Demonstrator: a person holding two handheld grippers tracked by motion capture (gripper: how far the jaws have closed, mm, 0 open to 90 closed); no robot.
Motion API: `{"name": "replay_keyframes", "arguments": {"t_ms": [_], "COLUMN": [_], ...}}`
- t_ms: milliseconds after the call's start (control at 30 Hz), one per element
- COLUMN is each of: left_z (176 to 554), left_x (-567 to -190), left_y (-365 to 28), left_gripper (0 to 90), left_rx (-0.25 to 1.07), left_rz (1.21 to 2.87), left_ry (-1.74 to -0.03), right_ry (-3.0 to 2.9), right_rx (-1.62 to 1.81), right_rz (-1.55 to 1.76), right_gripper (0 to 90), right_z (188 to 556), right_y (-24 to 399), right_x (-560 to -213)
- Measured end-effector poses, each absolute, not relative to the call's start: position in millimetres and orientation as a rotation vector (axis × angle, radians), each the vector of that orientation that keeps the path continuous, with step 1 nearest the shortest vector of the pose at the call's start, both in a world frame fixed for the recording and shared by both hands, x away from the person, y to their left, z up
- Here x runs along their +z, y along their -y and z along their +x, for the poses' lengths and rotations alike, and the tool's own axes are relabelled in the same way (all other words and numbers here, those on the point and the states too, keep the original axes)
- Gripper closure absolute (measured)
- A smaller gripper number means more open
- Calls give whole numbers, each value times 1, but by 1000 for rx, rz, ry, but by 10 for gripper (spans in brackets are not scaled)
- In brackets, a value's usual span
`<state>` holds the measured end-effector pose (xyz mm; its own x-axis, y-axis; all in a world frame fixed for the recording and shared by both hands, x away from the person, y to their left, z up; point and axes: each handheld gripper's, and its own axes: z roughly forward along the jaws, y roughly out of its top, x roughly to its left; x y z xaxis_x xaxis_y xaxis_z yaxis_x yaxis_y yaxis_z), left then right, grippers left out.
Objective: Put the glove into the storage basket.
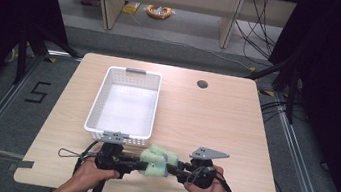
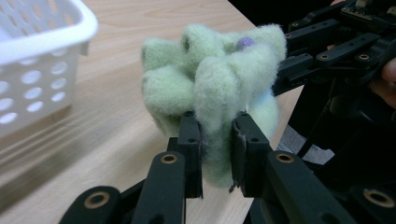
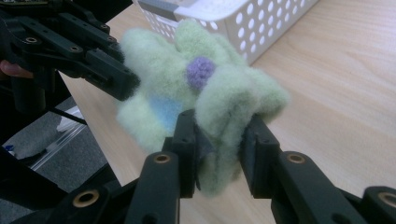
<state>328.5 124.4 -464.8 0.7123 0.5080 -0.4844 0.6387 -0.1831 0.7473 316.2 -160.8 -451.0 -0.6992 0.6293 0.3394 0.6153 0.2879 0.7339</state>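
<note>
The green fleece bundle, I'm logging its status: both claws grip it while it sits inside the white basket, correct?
Not quite. Both the left claw and the right claw do grip the green fleece bundle, but it is outside the white basket, held just in front of its near end above the table, as the high view shows.

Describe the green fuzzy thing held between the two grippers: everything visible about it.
The green felt toy is soft, fuzzy pale-green wool bunched into lobes, with a small purple knob and a light-blue patch. It hangs clear of the table near its front edge, just before the white basket. The left gripper and right gripper each pinch a fold from opposite sides.
</note>
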Motion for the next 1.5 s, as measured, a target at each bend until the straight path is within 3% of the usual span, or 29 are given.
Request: {"name": "replay_keyframes", "arguments": {"t_ms": [1167, 1500], "left_z": [394, 420], "left_x": [-402, -402], "left_y": [-189, -213], "left_gripper": [748, 748], "left_rx": [-58, -58], "left_rz": [1848, 1884], "left_ry": [-1008, -1101], "right_ry": [-2558, -2595], "right_rx": [1433, 1362], "right_rz": [1166, 1163], "right_gripper": [701, 701], "right_z": [389, 424], "right_y": [95, 62], "right_x": [-388, -390]}}
